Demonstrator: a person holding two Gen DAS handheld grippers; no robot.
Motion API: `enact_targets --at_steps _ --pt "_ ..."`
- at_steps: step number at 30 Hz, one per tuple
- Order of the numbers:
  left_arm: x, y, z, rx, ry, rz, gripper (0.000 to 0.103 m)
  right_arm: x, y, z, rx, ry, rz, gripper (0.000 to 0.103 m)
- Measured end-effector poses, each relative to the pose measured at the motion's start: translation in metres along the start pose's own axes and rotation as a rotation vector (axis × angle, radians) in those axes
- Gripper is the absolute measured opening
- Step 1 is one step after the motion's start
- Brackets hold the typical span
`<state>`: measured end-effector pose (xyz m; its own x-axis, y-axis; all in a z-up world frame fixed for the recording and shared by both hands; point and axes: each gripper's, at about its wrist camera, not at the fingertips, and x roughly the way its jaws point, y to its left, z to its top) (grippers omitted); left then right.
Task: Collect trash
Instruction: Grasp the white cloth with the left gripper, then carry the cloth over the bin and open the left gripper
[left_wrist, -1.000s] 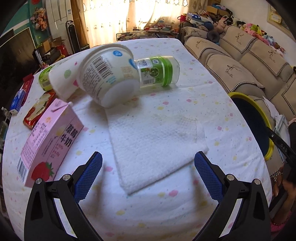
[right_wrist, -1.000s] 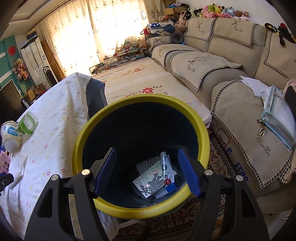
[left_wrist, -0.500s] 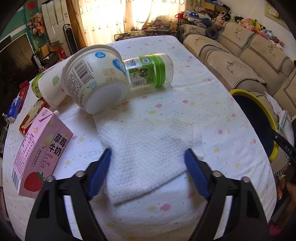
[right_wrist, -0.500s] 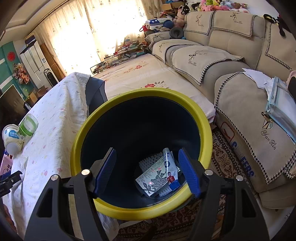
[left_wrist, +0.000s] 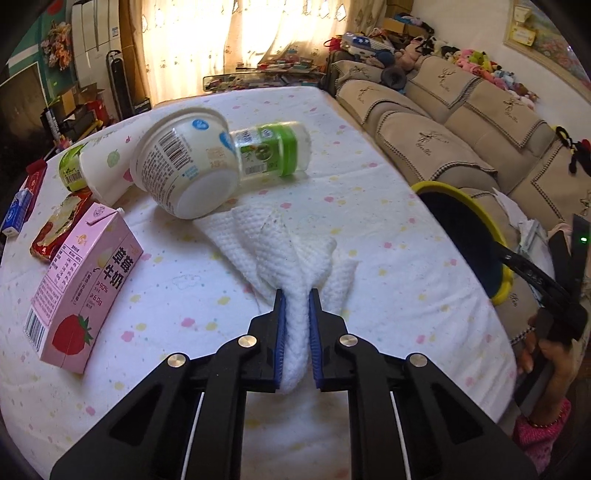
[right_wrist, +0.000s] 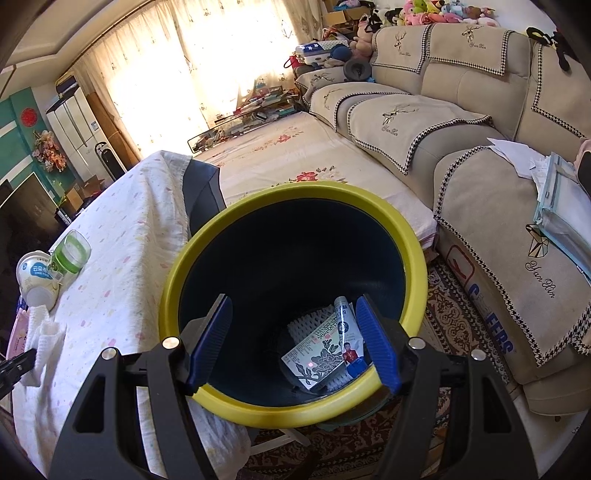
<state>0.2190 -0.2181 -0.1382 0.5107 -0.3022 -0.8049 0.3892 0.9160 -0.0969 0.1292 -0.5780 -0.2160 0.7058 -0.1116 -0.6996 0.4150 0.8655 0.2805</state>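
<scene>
1. On the counter (left_wrist: 388, 266), under its dotted white cloth, the left tongs (left_wrist: 294, 295) had been standing wide over a flat white paper towel (left_wrist: 284, 243) 1 second earlier; now their jaws were closing, and the blue pads already pinched the towel's near edge into a bunched ridge between them.
2. Around that pinch the towel had puckered into folds, while its far edge lay on the cloth just in front of the tipped white tub (left_wrist: 184, 166).
3. Behind the tub, the green-capped clear jar (left_wrist: 273, 151) and the white paper cup (left_wrist: 107, 166) lay on their sides, and the pink strawberry milk carton (left_wrist: 79, 288) stood off to the left; none of these had shifted.
4. Over the yellow-rimmed bin (right_wrist: 295, 410), the right tongs (right_wrist: 293, 343) hung with jaws apart and nothing between them, exactly as they had a second before.
5. Inside the bin lay a printed packet (right_wrist: 325, 350) and some white ribbed material, so at least 2 pieces seemed to have been collected already.
6. Judged from this, the towel was secured as the next piece of trash; the step in hand looked like a lift and a carry rightward to the bin, which stood just past the counter's edge.
7. A likely snag was the towel's loose far end dragging against the tub as it rose.
</scene>
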Motion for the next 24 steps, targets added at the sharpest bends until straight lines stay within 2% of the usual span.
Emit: enact_targets --at_steps 6,10,17,24 --pt "-0.034 -0.023 0.007 0.045 -0.049 -0.071 0.012 -0.005 -0.010 -0.002 0.025 -0.006 -0.007 0.066" --pt "-0.043 -0.050 0.019 0.106 -0.066 -0.105 0.012 -0.011 -0.025 -0.003 0.054 -0.014 -0.022 0.066" --pt "-0.023 -0.112 0.044 0.208 -0.045 -0.167 0.012 -0.025 -0.051 -0.004 0.090 -0.041 -0.070 0.066" --pt "0.023 -0.177 0.072 0.310 -0.007 -0.230 0.012 -0.033 -0.078 -0.005 0.128 -0.041 -0.115 0.067"
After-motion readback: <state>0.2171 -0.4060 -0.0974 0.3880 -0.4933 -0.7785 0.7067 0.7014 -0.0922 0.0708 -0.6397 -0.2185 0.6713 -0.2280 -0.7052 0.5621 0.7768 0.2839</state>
